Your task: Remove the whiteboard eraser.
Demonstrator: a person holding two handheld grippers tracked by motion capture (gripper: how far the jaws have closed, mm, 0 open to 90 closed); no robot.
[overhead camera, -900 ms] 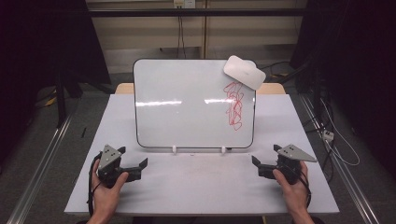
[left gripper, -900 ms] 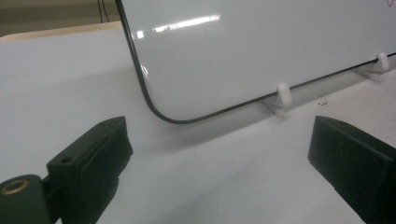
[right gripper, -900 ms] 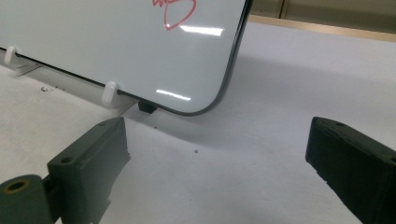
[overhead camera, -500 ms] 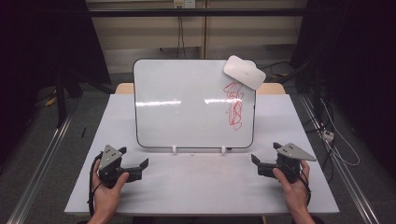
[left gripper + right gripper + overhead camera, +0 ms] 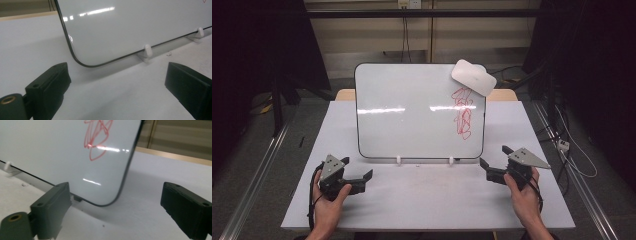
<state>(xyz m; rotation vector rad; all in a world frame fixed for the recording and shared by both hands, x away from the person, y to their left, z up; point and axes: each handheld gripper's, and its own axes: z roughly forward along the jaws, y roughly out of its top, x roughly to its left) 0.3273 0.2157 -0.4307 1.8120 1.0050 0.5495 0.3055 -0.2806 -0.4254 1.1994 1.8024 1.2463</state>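
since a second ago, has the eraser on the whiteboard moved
No. The eraser sits at the whiteboard's top right corner, just above the red scribble, same as before.

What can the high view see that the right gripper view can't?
The high view takes in the white eraser stuck at the whiteboard's top right corner, both hands, the left gripper and two small white feet under the board. The right gripper view looks closely along its own open black jaws, with nothing between them, at the board's rounded lower corner. Both share the whiteboard, the red scribble and the white table.
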